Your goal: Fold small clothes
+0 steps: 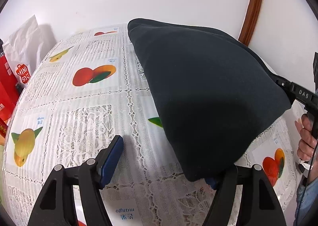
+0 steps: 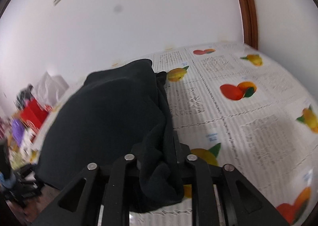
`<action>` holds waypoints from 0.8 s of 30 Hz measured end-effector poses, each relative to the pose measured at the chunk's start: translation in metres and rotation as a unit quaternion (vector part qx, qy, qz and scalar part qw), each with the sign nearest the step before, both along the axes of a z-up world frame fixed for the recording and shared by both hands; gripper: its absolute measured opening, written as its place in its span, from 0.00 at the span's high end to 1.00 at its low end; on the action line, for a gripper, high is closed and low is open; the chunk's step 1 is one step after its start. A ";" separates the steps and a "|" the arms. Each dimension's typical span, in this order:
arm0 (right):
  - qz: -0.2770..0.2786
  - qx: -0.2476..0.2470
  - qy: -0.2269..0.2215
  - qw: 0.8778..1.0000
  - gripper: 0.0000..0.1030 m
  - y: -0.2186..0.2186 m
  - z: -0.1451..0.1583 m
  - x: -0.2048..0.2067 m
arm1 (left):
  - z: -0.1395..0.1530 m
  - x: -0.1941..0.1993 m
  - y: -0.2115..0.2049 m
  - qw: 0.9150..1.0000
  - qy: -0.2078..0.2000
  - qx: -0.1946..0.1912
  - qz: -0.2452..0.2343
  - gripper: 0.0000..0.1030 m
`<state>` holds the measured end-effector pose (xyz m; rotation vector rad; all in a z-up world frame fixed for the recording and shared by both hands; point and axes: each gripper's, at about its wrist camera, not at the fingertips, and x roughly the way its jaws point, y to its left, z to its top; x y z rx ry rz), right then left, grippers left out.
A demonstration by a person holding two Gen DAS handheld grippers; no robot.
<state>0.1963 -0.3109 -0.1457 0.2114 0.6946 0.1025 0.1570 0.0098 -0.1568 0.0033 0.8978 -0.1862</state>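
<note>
Black knit garment (image 1: 208, 91) fills frame centre-right, lifted over the fruit-print table (image 1: 83, 106); right hand-held gripper (image 2: 167, 146) pinches its edge, left hand-held gripper (image 1: 165, 164) spread; best lowered taut, corners aligned.

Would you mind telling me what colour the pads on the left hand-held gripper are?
Blue pads, clearest in the left wrist view.
</note>
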 end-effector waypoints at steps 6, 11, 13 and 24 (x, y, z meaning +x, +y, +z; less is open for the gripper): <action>-0.019 -0.069 -0.023 0.997 0.72 0.001 0.028 -0.020 | 0.006 -0.025 0.001 1.000 0.007 -0.002 -0.001 0.33; 0.021 -0.072 -0.038 0.996 0.72 0.020 0.039 -0.023 | 0.021 -0.041 -0.002 1.000 0.000 -0.009 -0.001 0.33; 0.026 -0.085 -0.028 0.996 0.72 0.027 0.029 -0.018 | 0.033 -0.047 -0.001 1.000 -0.008 -0.026 -0.005 0.33; 0.029 -0.089 0.014 0.996 0.72 0.017 0.004 -0.033 | 0.054 -0.018 -0.013 0.999 -0.042 0.010 -0.007 0.33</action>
